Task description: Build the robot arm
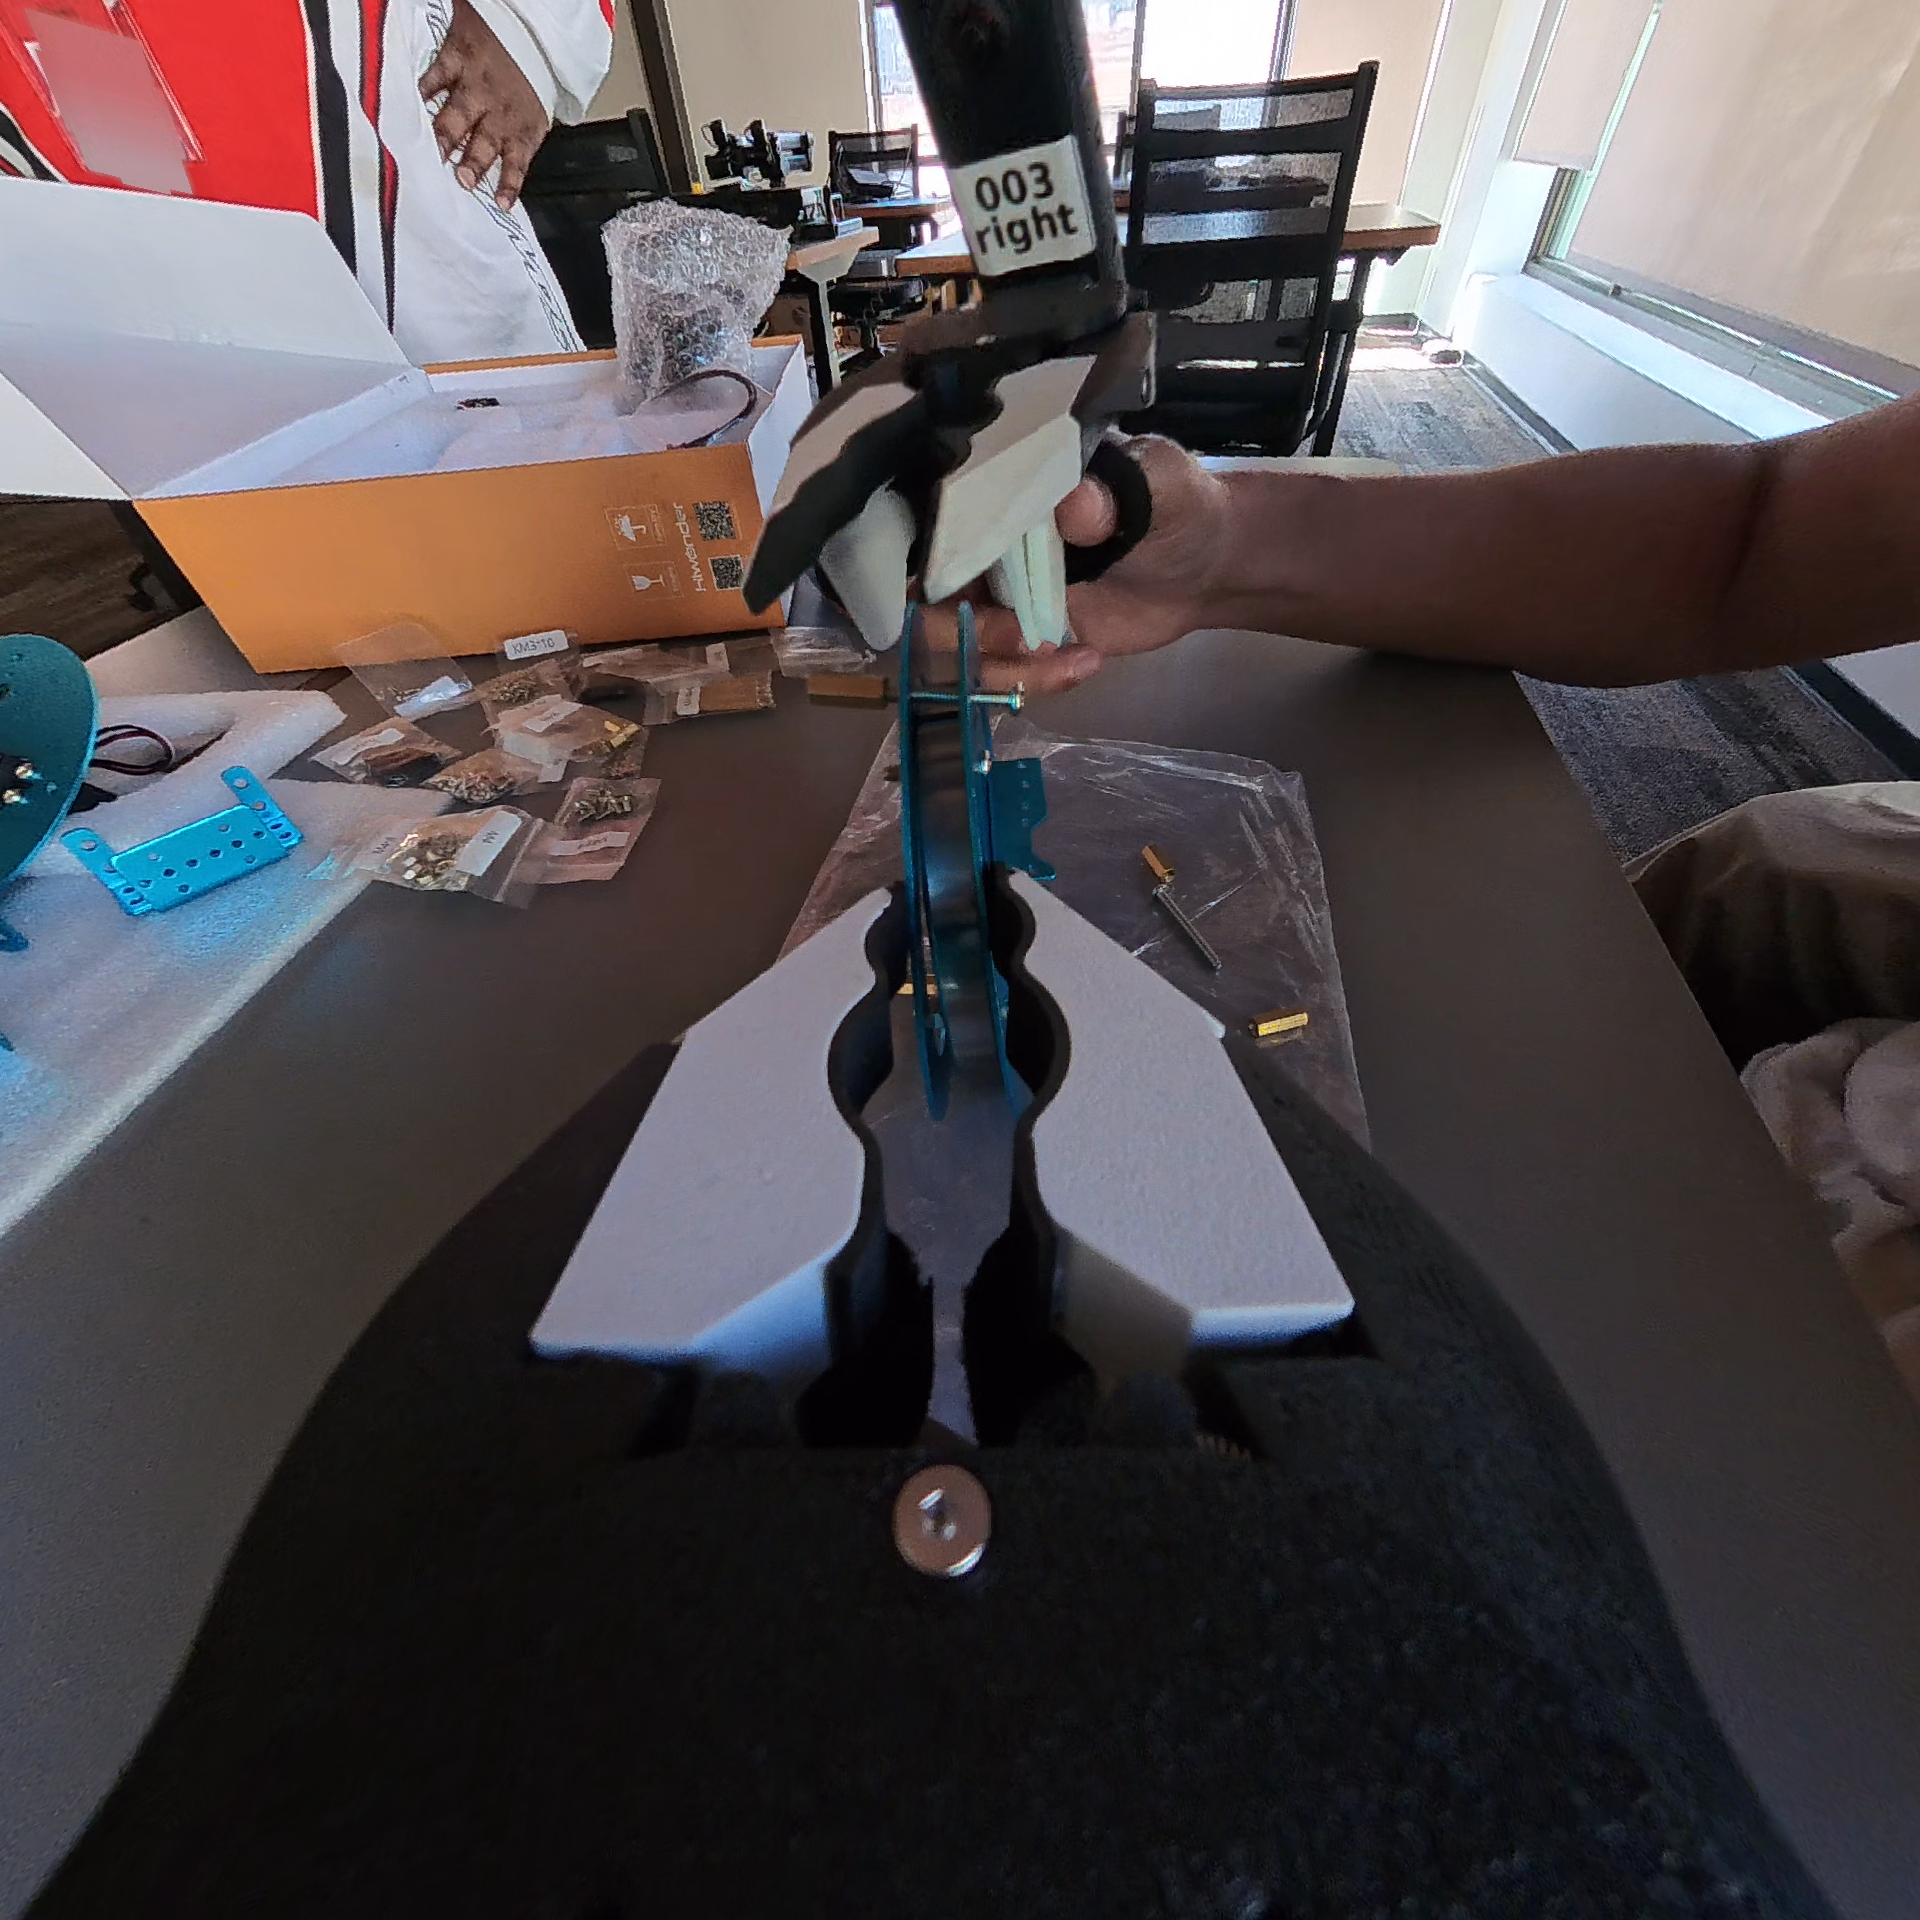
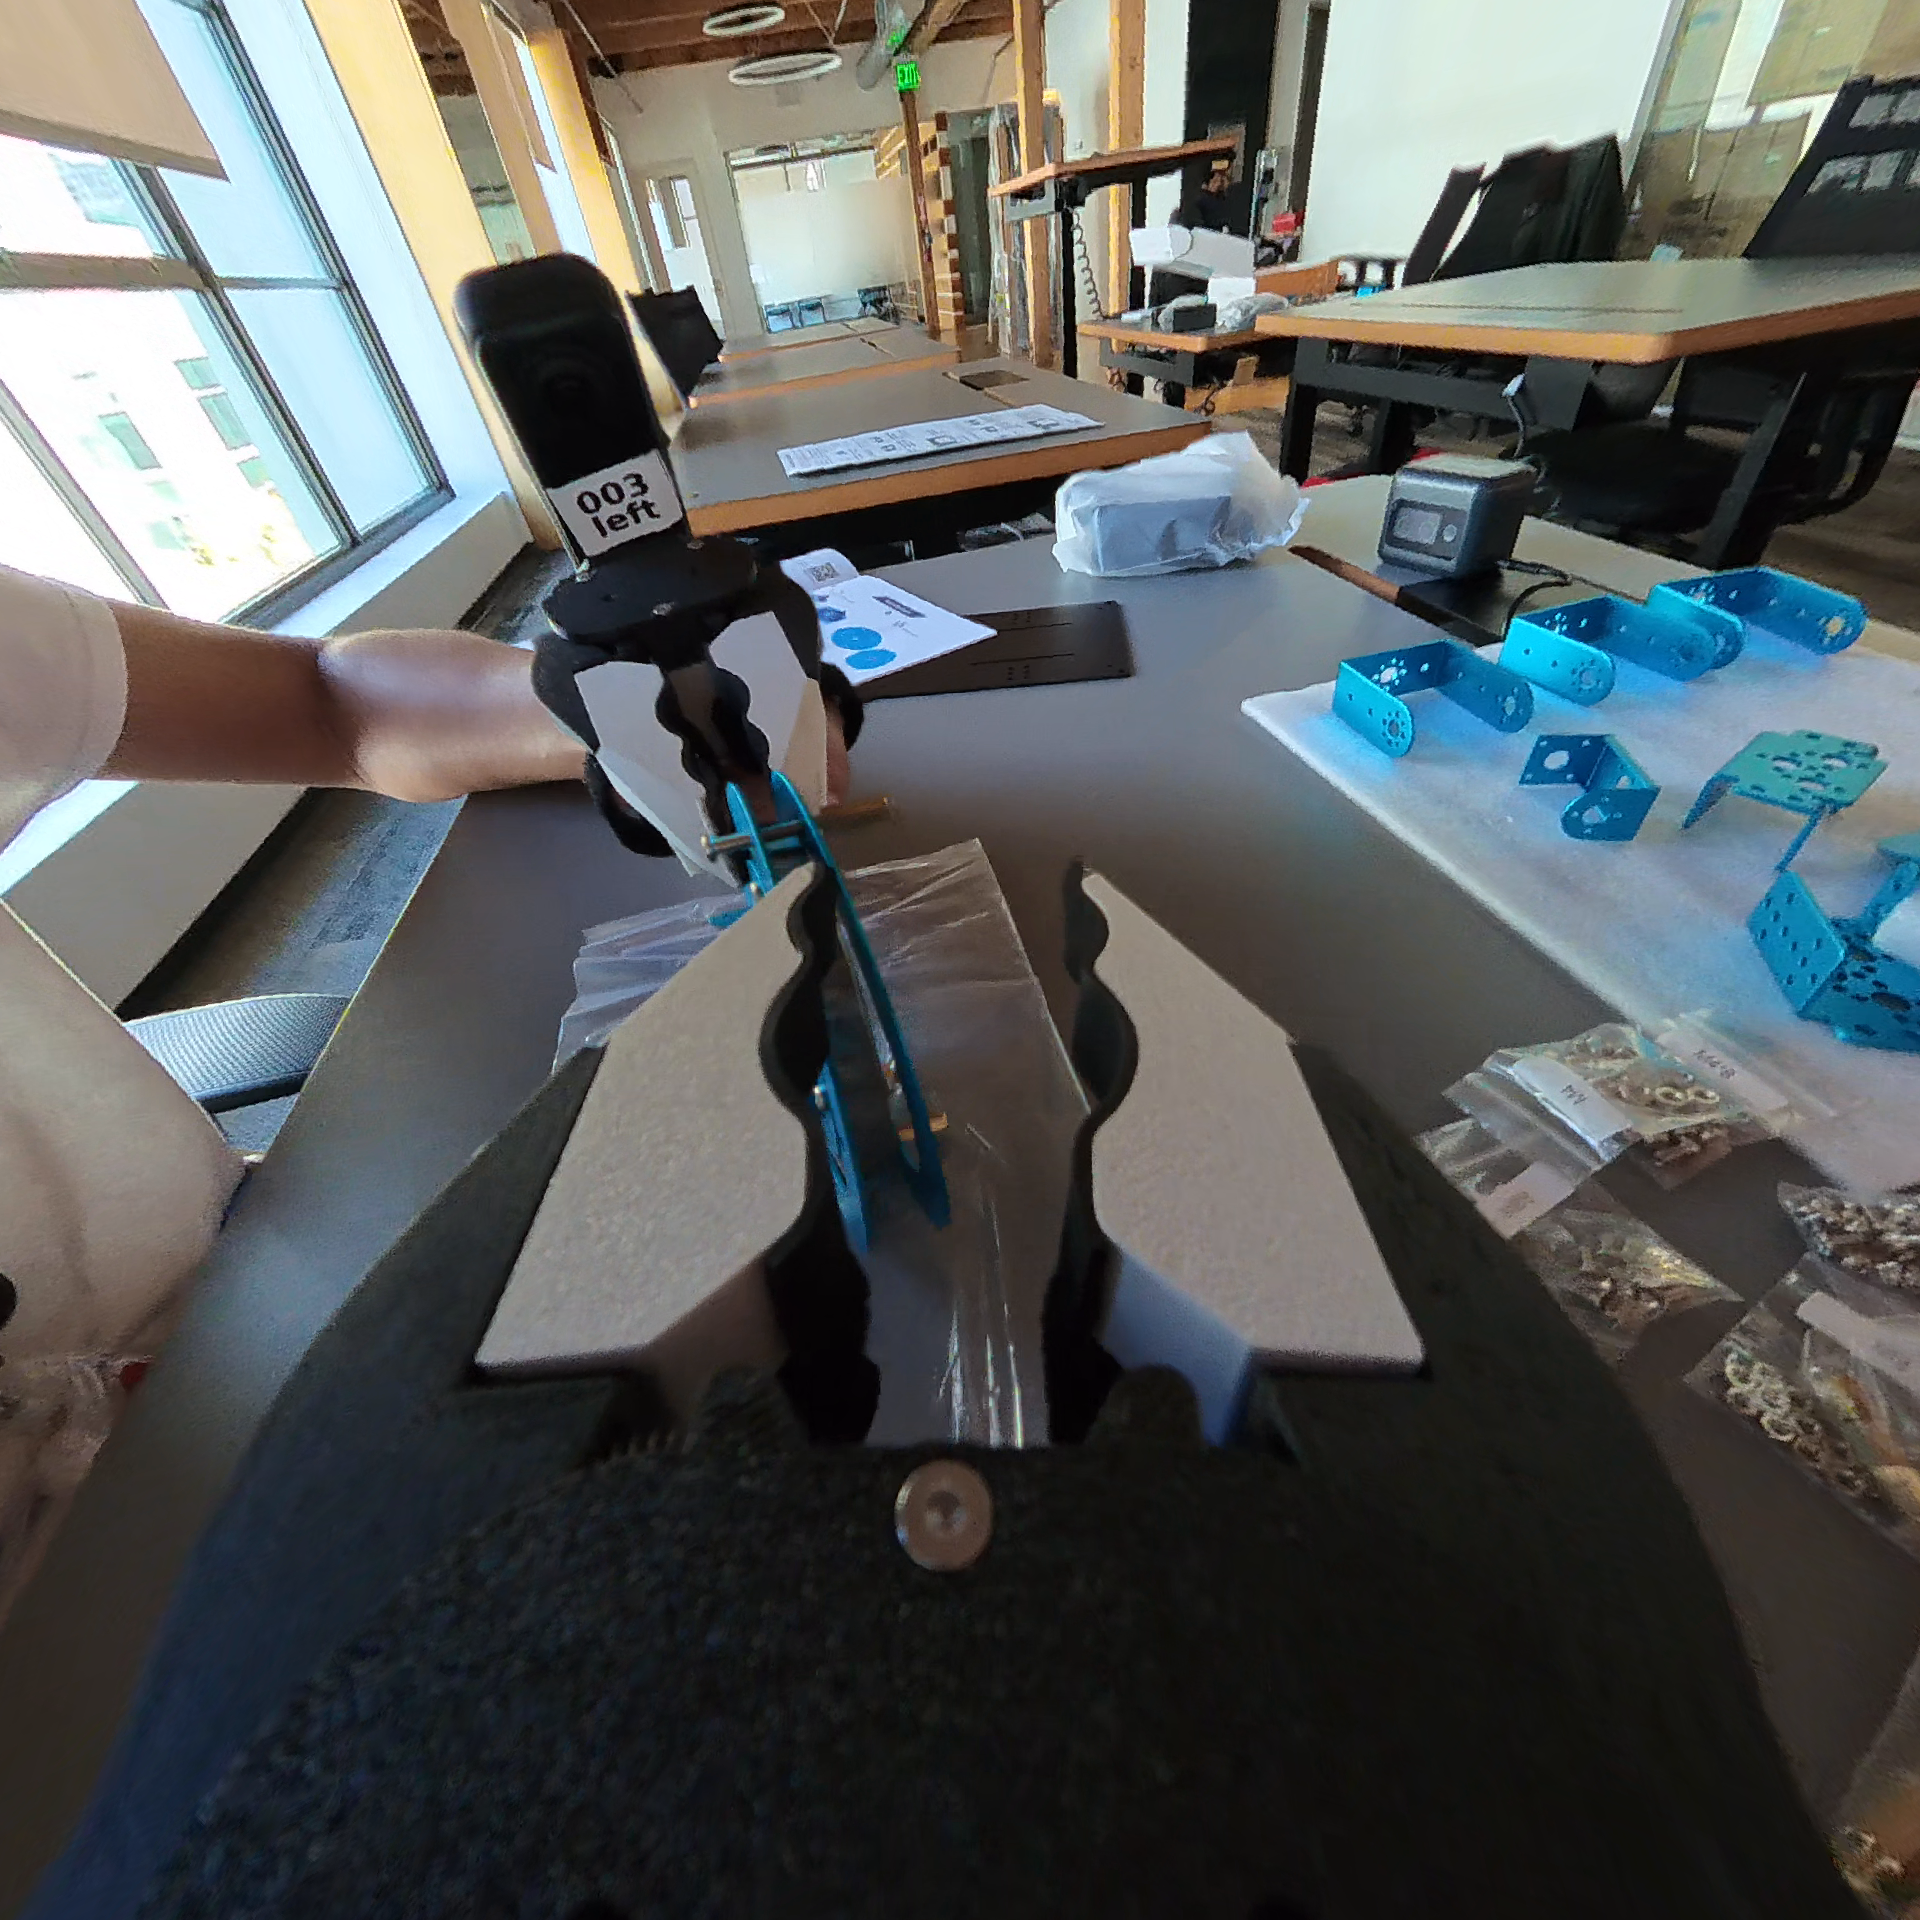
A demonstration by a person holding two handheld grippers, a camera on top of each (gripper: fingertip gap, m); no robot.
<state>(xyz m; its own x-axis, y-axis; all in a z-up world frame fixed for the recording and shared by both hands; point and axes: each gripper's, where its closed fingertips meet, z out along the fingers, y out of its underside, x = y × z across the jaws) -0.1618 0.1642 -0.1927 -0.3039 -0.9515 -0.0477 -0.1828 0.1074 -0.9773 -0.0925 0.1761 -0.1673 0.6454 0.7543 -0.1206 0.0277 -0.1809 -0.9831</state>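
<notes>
A blue disc assembly (image 1: 951, 935), two round plates joined by screws and brass spacers, stands on edge over a clear plastic bag (image 1: 1153, 800) on the grey table (image 1: 1507, 1091). My left gripper (image 1: 951, 894) is shut on its near edge. It also shows in the right wrist view (image 2: 743, 821), gripping the far edge of the discs (image 2: 883, 1091). My right gripper (image 2: 940, 878) is open, and the discs sit between its fingers, close to the left finger (image 2: 675, 1122). In the left wrist view it (image 1: 961, 623) hangs over the discs' top edge, held by a hand.
A loose screw (image 1: 1184, 914) and brass spacer (image 1: 1278, 1023) lie on the bag. An orange box (image 1: 468, 540), hardware bags (image 1: 488, 790) and a blue bracket (image 1: 197, 847) lie to the left. Blue brackets (image 2: 1434, 696) sit on white foam; a black plate (image 2: 1039, 644) and leaflet (image 2: 894, 623) lie beyond. A person stands behind the box.
</notes>
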